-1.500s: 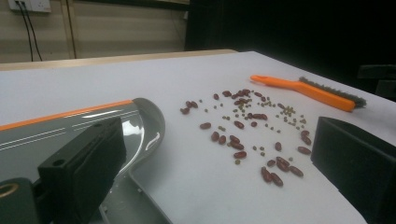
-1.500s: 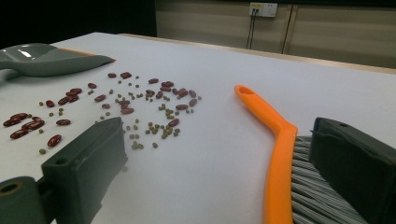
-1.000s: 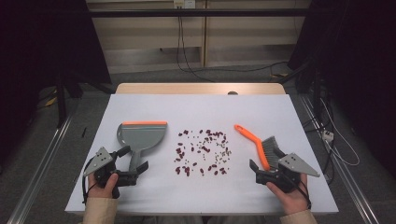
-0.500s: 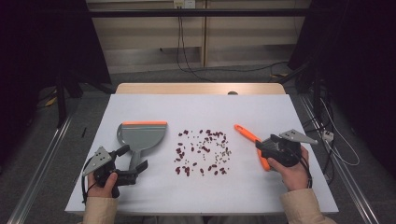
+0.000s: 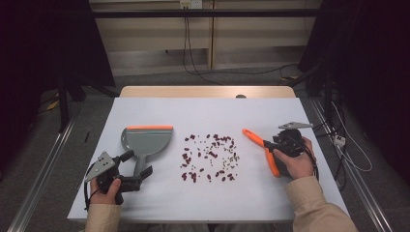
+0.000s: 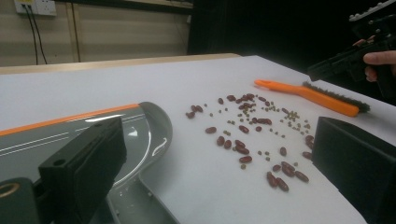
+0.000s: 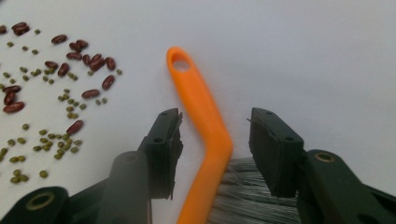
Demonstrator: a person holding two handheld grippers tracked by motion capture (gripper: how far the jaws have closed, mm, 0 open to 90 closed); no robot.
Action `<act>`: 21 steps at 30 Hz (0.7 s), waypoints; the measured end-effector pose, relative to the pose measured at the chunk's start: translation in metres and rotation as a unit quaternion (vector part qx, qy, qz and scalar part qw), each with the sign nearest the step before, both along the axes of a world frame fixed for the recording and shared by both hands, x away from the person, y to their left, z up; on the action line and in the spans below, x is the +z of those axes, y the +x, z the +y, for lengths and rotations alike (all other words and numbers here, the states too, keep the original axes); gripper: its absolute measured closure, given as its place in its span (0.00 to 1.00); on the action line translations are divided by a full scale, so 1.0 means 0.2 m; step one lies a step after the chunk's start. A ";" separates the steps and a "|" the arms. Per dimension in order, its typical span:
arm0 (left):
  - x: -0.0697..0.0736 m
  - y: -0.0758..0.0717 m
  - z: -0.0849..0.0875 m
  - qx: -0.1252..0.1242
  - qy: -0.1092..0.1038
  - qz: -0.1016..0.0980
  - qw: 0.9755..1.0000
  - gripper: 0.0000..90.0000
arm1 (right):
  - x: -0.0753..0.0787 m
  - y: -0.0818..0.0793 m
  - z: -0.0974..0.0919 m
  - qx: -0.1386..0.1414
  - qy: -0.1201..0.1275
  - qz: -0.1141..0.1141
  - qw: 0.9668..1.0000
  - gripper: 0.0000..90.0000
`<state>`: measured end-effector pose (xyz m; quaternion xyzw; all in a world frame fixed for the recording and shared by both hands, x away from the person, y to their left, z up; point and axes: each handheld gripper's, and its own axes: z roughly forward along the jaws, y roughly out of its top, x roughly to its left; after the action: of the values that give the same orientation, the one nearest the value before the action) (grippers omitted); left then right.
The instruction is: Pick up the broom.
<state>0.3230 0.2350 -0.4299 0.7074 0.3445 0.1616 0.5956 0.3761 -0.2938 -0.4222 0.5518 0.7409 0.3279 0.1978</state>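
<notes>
The right claw is closing around the orange brush, pads not yet touching; the beans at frame centre remain unswept.

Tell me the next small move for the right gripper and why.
Probably finish closing the right gripper on the orange brush. Its jaws have just been closing and now straddle the handle at the bend, with a gap on each side, so the brush lies ungripped on the table beside the scattered beans.
</notes>
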 end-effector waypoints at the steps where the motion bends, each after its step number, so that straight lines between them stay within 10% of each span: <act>1: 0.00 0.00 0.00 -0.001 0.004 0.001 1.000 0.03 | -0.01 0.01 0.00 0.000 -0.003 0.015 1.000 0.60; 21: -0.01 0.00 -0.03 -0.008 0.010 0.004 1.000 0.03 | -0.08 0.14 0.05 -0.005 -0.038 0.108 0.993 0.72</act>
<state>0.3231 0.2284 -0.4324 0.7167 0.3397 0.1568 0.5885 0.4049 -0.2840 -0.4387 0.5800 0.7669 0.2370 0.1389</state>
